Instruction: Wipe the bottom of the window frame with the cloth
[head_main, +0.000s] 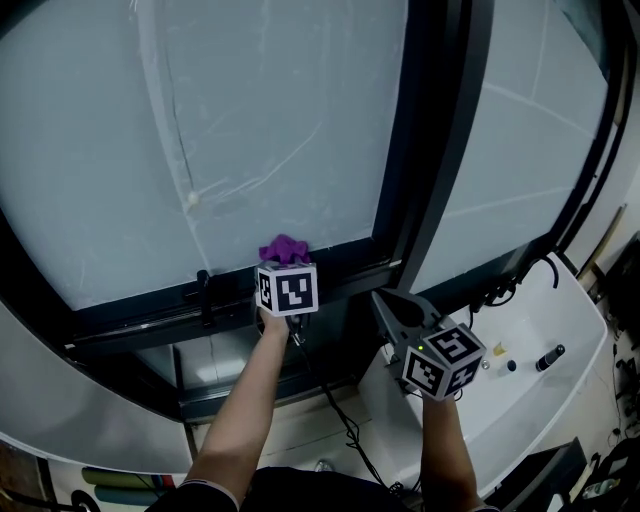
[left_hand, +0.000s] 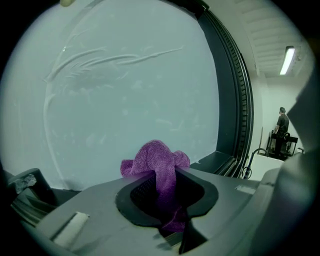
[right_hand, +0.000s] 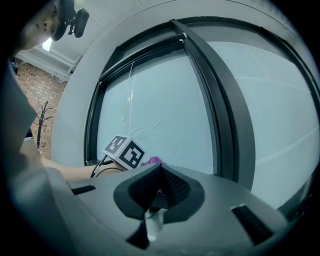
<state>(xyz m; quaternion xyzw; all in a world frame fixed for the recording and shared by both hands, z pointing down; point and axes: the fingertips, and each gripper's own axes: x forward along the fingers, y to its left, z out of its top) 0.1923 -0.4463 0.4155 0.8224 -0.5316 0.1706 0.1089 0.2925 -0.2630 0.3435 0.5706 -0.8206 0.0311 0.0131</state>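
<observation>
A purple cloth (head_main: 284, 247) sticks up bunched from my left gripper (head_main: 285, 263), which is shut on it right at the bottom rail of the dark window frame (head_main: 140, 318). In the left gripper view the cloth (left_hand: 156, 156) hangs down between the jaws of the left gripper (left_hand: 162, 192), in front of the frosted pane (left_hand: 125, 90). My right gripper (head_main: 388, 302) hovers lower and to the right, near the vertical mullion (head_main: 432, 150), apart from the frame. In its own view the right gripper (right_hand: 157, 186) is shut on nothing, and the cloth (right_hand: 154, 161) peeks out behind its jaws.
A black handle (head_main: 203, 292) stands on the bottom rail left of the cloth. A white ledge (head_main: 565, 335) at the lower right carries cables and small objects. A cable (head_main: 335, 410) trails down from the left gripper. A person (left_hand: 282, 122) stands far off.
</observation>
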